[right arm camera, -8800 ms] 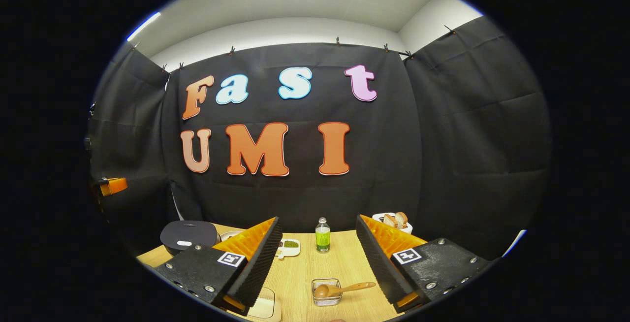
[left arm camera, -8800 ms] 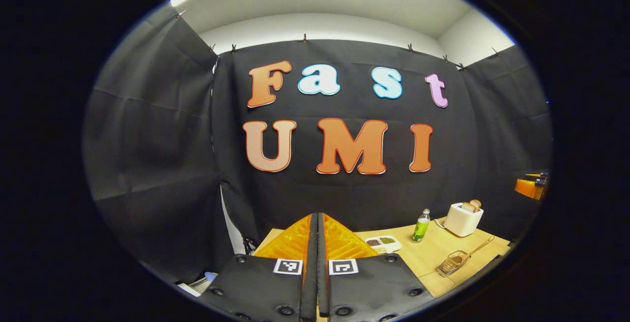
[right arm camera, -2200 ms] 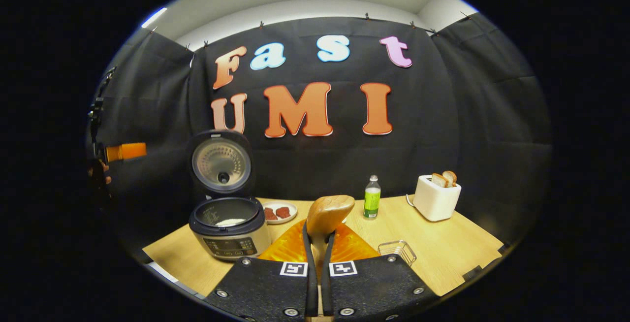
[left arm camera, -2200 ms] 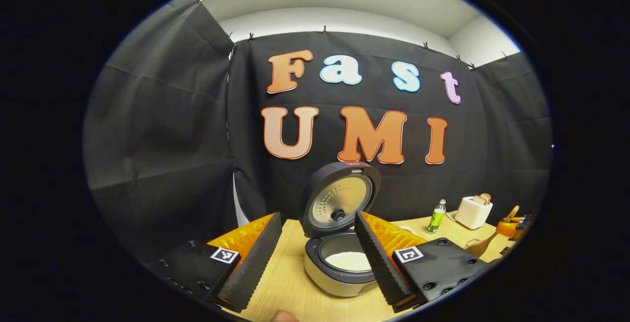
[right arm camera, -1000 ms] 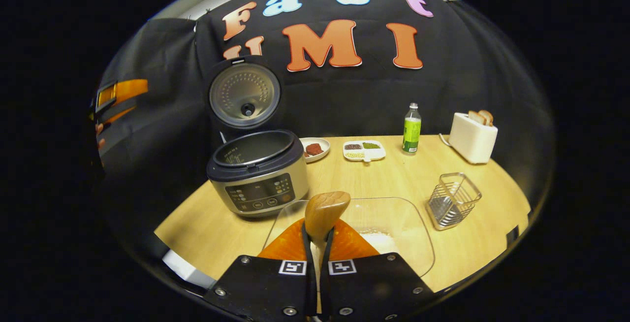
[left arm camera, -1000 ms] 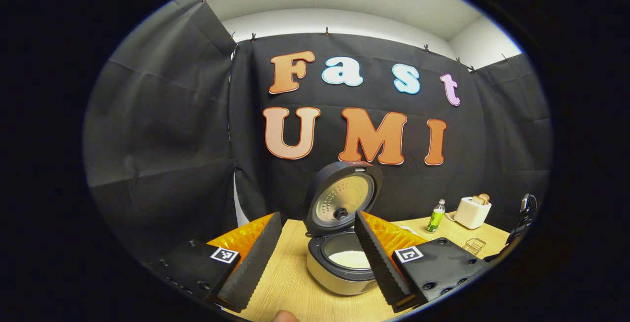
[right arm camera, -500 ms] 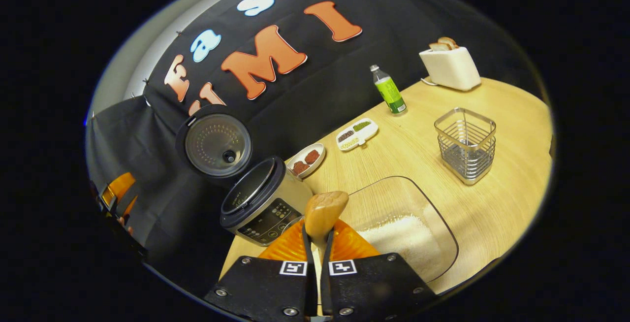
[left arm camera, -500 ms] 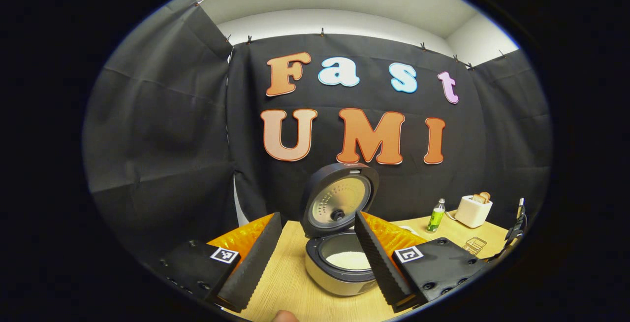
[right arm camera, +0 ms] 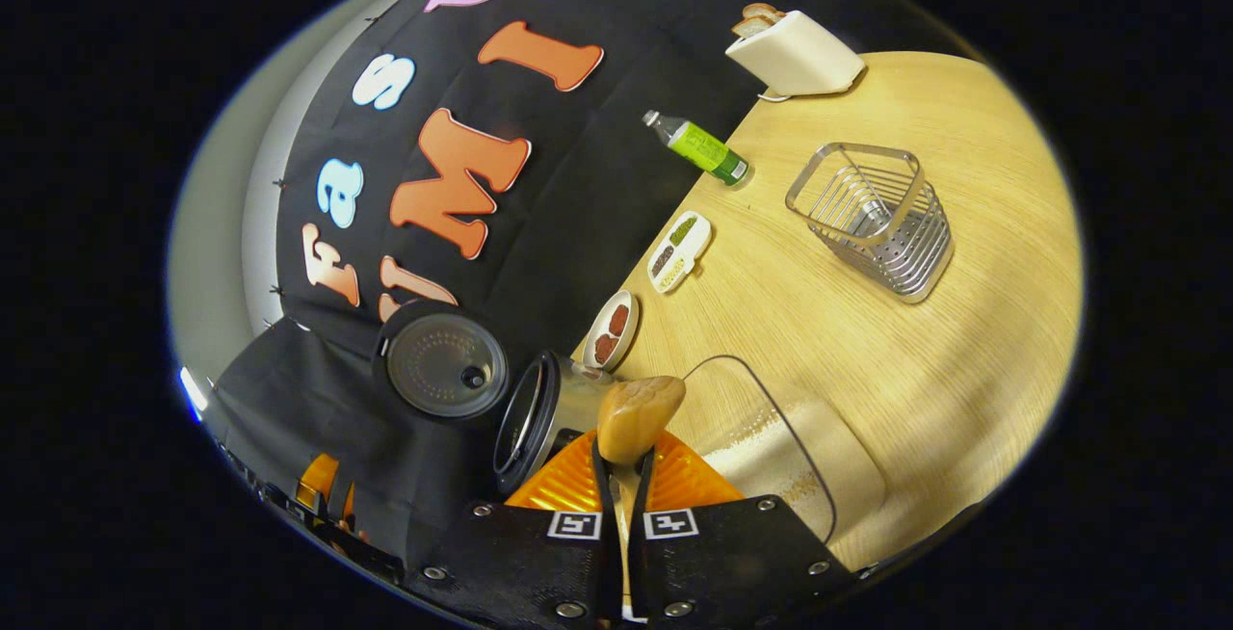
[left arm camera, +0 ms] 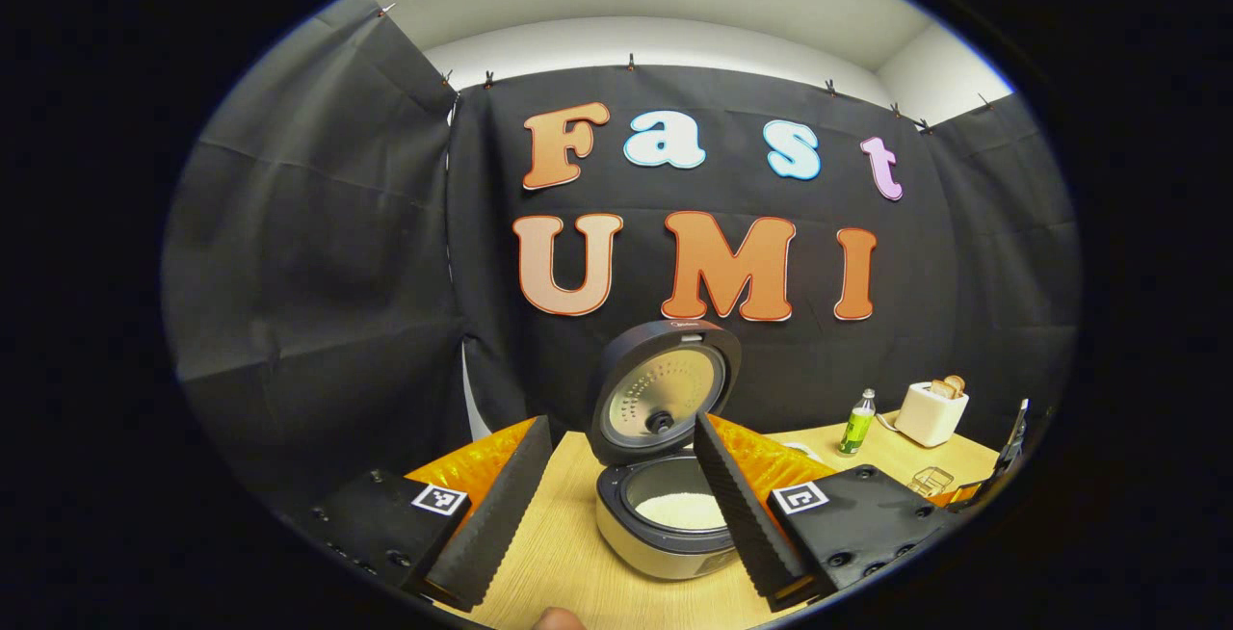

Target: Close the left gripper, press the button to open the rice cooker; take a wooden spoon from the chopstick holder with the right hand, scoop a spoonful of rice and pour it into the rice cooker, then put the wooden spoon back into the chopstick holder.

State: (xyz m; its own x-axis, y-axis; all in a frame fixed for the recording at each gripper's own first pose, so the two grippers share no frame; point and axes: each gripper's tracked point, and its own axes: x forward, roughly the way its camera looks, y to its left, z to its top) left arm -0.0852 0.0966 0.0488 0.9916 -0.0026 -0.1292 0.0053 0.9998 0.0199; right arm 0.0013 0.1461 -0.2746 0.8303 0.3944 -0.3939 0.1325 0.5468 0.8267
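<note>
Pale wood table (right arm camera: 896, 360) carries the open rice cooker (left arm camera: 665, 514); left gripper (left arm camera: 616, 505) spread wide, right gripper (right arm camera: 623, 476) clamps the light, stiff wooden spoon (right arm camera: 636, 413) low on its handle over the clear rice tray (right arm camera: 771, 437), a hold that looks firm enough

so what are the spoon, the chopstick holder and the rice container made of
Spoon: looks like wood, smooth tan with a soft sheen and faint grain.
Chopstick holder: seems to be metal, thin silvery wire bars with a perforated base.
Rice container: clear and glossy, the table shows through it; glass or plastic, I cannot tell which.
</note>
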